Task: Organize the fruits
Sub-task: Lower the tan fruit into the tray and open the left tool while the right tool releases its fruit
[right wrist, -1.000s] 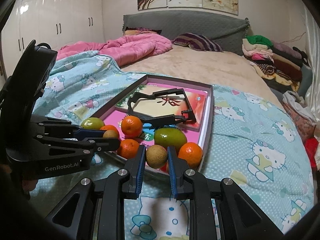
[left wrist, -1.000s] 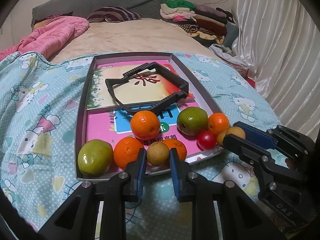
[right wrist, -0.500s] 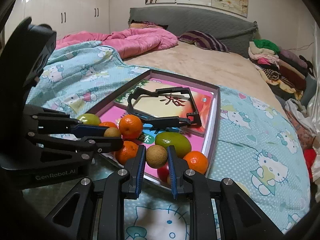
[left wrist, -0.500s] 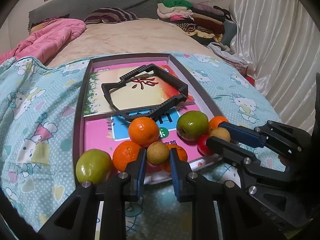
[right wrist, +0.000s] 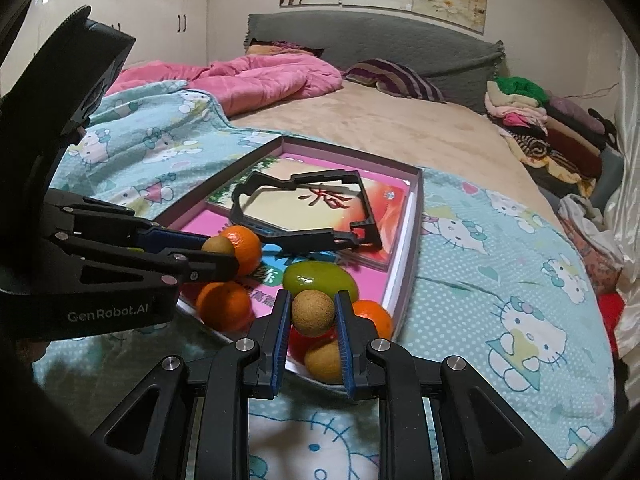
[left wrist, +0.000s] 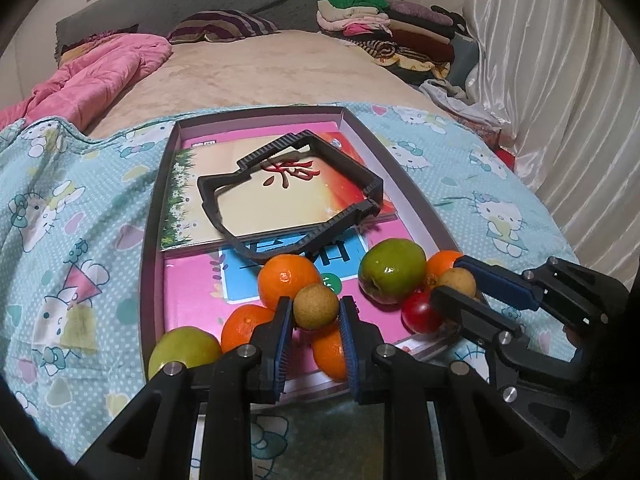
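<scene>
My left gripper (left wrist: 315, 314) is shut on a small brown longan (left wrist: 316, 306) and holds it above the near end of the shallow box tray (left wrist: 154, 216). My right gripper (right wrist: 312, 314) is shut on a second brown longan (right wrist: 313, 313), also above the tray's near edge; it shows in the left wrist view (left wrist: 456, 286) too. In the tray lie oranges (left wrist: 289, 280), a green apple (left wrist: 392, 271), another green apple (left wrist: 184, 350) at the near left corner, a red tomato (left wrist: 420, 314) and a third longan (right wrist: 323, 358).
A black plastic frame (left wrist: 292, 196) lies on books in the tray's far half. The tray rests on a Hello Kitty blanket (left wrist: 72, 208) on a bed. A pink quilt (left wrist: 88, 80), folded clothes (left wrist: 384, 36) and a white curtain (left wrist: 560, 80) surround it.
Both grippers have lifted with their longans, which now hang higher above the fruit in the tray. The left wrist view has tilted and moved closer to the tray.
</scene>
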A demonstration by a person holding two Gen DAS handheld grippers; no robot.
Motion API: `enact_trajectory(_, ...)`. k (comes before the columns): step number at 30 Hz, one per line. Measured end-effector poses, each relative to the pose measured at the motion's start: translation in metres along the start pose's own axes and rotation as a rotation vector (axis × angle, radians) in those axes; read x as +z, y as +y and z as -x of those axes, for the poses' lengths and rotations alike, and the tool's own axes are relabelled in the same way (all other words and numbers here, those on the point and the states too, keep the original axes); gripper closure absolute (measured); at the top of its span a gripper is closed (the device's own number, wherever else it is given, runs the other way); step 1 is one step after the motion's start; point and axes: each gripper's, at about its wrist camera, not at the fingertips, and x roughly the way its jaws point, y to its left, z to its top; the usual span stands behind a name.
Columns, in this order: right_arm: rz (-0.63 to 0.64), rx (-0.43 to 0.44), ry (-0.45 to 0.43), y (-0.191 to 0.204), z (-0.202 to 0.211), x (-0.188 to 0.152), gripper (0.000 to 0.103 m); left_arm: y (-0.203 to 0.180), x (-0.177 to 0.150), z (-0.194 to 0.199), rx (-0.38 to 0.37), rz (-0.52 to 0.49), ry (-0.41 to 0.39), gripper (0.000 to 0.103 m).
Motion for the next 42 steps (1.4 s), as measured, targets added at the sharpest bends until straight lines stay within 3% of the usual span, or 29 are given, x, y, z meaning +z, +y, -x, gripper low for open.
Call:
enact_trajectory(22,-0.008,-0.019,0.005,-0.0015,-0.0077,0.0001,0.081,-0.0030,-0.0008,-0.0042,0.012,-0.017,-0.004,0.079)
enact_trajectory(42,-0.017,-0.019,-0.012,-0.0014,-0.0016,-0.0016,0.069,-0.0017,-0.0021,-0.0044,0.005,-0.009,-0.002,0.078)
